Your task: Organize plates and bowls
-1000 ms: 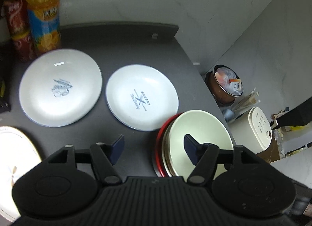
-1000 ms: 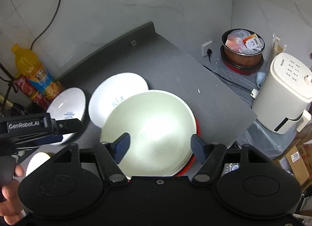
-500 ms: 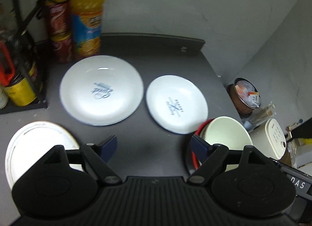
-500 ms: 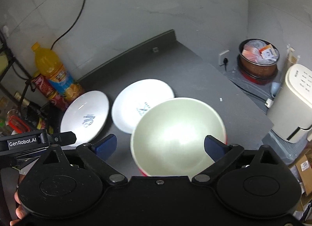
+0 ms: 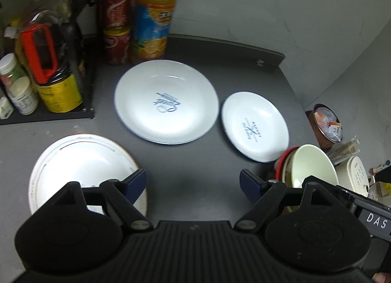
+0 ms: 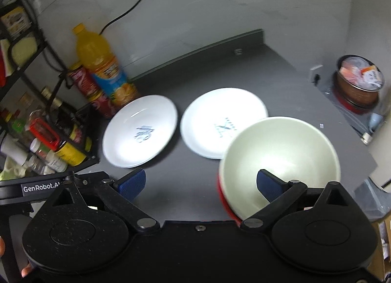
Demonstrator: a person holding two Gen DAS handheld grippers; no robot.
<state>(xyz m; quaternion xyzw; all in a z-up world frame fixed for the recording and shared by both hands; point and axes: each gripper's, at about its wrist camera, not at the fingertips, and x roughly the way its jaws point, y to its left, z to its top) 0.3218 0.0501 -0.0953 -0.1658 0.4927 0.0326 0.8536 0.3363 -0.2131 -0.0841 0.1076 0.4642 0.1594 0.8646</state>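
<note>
Two white plates lie side by side on the dark counter: a large one (image 5: 166,102) (image 6: 140,131) with blue script and a smaller one (image 5: 255,126) (image 6: 220,119) with a crossed logo. A gold-rimmed white plate (image 5: 80,168) sits at the near left. A cream bowl (image 5: 312,165) (image 6: 281,158) is nested in a red one (image 5: 281,160) at the near right edge. My left gripper (image 5: 193,182) hovers open above bare counter between the gold-rimmed plate and the bowls. My right gripper (image 6: 200,182) is open, its right finger over the cream bowl.
An orange juice bottle (image 5: 156,14) (image 6: 102,68) and red cans (image 5: 114,21) stand at the back left. A black rack with jars and bottles (image 5: 36,68) fills the left side. Past the counter's right edge sit a bin (image 6: 359,82) and a white appliance (image 5: 356,178).
Both grippers have drawn back and swung left; the rack and the gold-rimmed plate have come into view. Their jaws stand wider apart than a second ago.
</note>
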